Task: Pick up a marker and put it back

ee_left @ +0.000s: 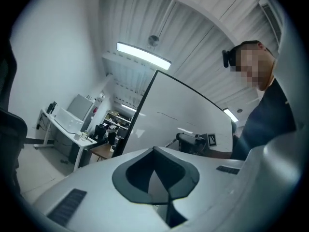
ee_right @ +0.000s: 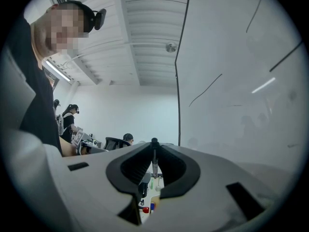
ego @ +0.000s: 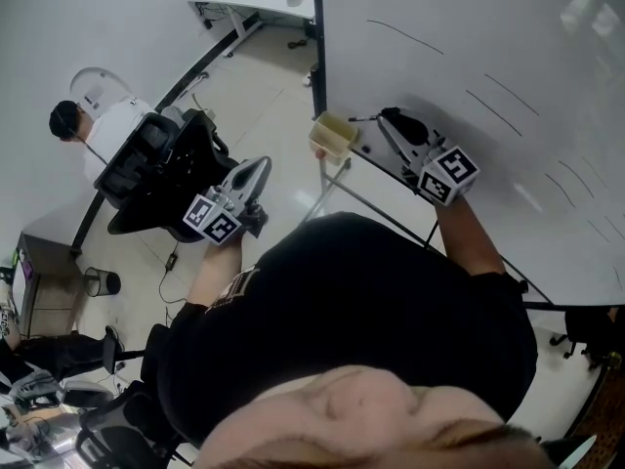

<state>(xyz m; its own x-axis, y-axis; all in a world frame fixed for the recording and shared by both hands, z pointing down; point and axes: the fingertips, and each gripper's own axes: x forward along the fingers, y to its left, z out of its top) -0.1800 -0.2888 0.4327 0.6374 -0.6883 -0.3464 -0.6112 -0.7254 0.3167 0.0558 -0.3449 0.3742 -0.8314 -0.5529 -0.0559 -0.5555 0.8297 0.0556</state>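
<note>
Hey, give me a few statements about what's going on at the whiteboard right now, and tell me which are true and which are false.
The right gripper grips a marker. True.
The left gripper holds a second marker. False: nothing is between its jaws.
Dark lines are drawn on the whiteboard. True.
The beige box stands on the floor. False: it sits at the whiteboard's lower edge, near its corner.
The person holding the grippers wears a white shirt. False: the shirt is black.
</note>
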